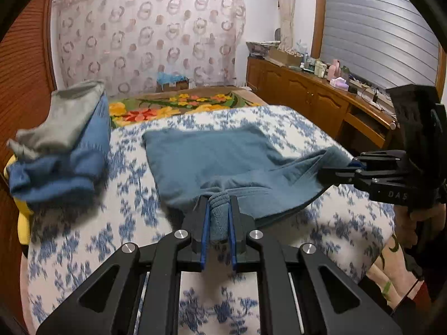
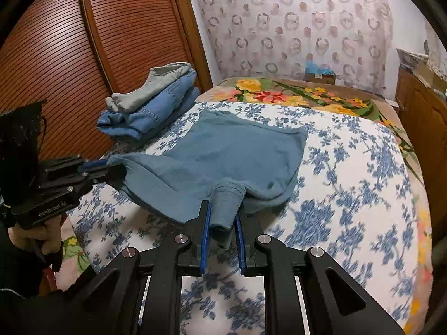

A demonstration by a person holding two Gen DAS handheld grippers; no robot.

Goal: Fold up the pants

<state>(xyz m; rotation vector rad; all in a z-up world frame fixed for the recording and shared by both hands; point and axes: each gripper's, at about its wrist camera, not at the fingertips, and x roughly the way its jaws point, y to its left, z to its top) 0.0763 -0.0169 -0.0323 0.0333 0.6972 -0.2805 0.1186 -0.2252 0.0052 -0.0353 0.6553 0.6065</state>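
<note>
Teal pants [image 1: 212, 162] lie folded over on the blue-flowered bed cover [image 1: 321, 223], their far part flat, the near edge lifted. My left gripper [image 1: 218, 209] is shut on a bunched corner of the near edge. In the right wrist view the same pants [image 2: 223, 150] spread ahead, and my right gripper [image 2: 223, 217] is shut on the other near corner. Each gripper shows in the other's view: the right gripper [image 1: 335, 174] at the right, the left gripper [image 2: 111, 169] at the left, both pinching the cloth.
A stack of folded clothes, grey on blue denim [image 2: 156, 103], sits at the bed's left side by a slatted wooden door [image 2: 56, 55]. A flowered blanket [image 1: 178, 106] covers the far bed. A wooden cabinet [image 1: 307, 89] with clutter stands to the right.
</note>
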